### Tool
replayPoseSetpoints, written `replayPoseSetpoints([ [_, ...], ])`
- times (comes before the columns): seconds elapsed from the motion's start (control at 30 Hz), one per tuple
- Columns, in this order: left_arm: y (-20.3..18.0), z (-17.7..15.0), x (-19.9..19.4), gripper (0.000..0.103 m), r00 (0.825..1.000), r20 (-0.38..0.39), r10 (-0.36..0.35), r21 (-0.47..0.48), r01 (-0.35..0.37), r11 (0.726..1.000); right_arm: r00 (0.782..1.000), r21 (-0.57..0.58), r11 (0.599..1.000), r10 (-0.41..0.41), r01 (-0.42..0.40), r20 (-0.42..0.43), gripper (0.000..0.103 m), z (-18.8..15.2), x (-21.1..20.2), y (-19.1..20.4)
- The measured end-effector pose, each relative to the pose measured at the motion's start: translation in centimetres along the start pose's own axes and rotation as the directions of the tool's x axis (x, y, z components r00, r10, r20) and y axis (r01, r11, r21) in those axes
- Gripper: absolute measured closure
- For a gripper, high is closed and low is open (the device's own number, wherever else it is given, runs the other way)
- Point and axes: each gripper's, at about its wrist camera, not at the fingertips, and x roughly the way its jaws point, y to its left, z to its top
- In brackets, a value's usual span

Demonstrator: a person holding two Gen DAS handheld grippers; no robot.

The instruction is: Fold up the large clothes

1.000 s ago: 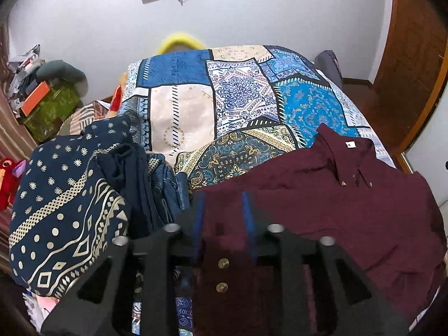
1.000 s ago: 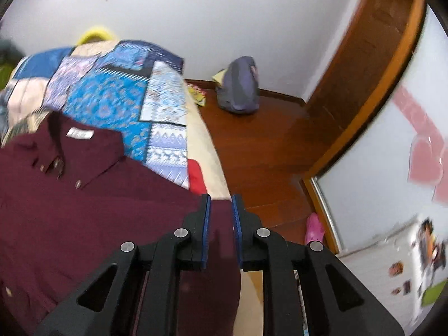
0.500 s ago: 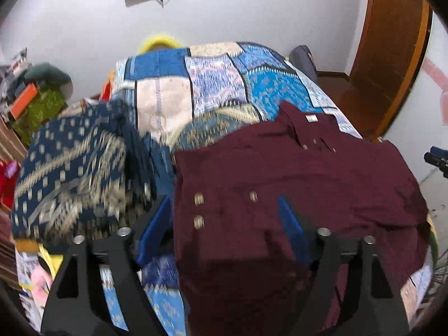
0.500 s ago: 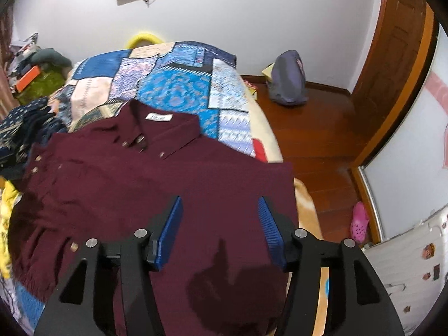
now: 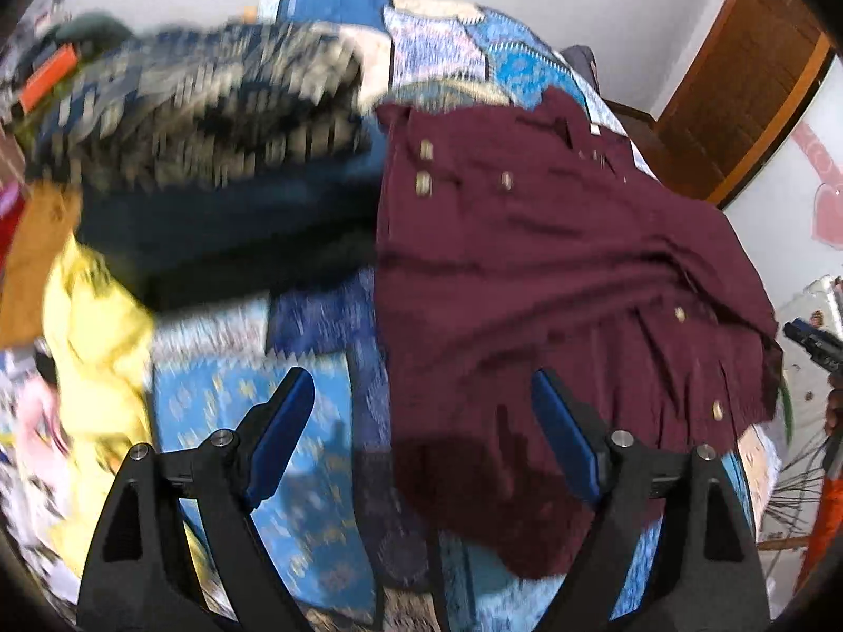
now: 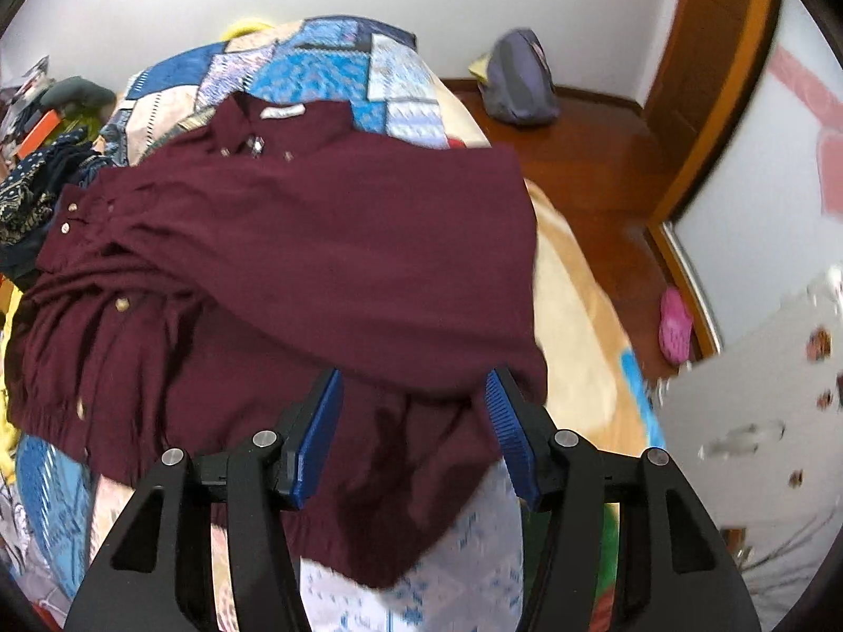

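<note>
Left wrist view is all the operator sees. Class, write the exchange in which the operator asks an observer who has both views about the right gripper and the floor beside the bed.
Operator: Is the right gripper holding the maroon button-up shirt?
Observer: No. It is open, its blue pads wide apart, with the shirt's lower cloth showing between them.
Operator: Is anything on the floor on that side?
Observer: A pink clog-style shoe lies on the brown wooden floor, beside the cream edge of the bed.
</note>
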Motion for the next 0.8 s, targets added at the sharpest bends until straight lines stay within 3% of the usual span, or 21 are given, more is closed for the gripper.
replayPoseSetpoints([
  [0.2,0.0,-3.6,1.3,0.019,0.995,-0.064,-0.073,-0.048,0.070,0.996,0.998,0.052,0.998,0.022,-0.018,-0.062,0.051,-2.9,0.4,-0.8],
  [0.4,-1.4,-4.3,2.8,0.019,0.991,-0.095,-0.090,-0.023,0.089,0.996,0.987,0.121,0.990,0.092,-0.076,-0.132,0.051,-4.9,2.2,-0.9],
  [0.6,-1.2,-4.4,4.8,0.019,0.954,-0.150,-0.258,-0.143,0.237,0.961,0.983,0.174,0.975,0.154,-0.135,-0.099,0.050,-4.9,3.2,-1.2],
  [0.73,-1.3,-4.3,5.2,0.019,0.940,-0.154,-0.304,-0.183,0.275,0.944,0.975,0.237,0.952,0.214,-0.193,-0.066,0.049,-5.2,3.8,-2.0],
  [0.8,-1.5,-4.3,5.2,0.024,0.932,-0.155,-0.328,-0.190,0.297,0.936,0.968,0.279,0.934,0.247,-0.224,-0.049,0.051,-5.4,3.9,-2.3],
])
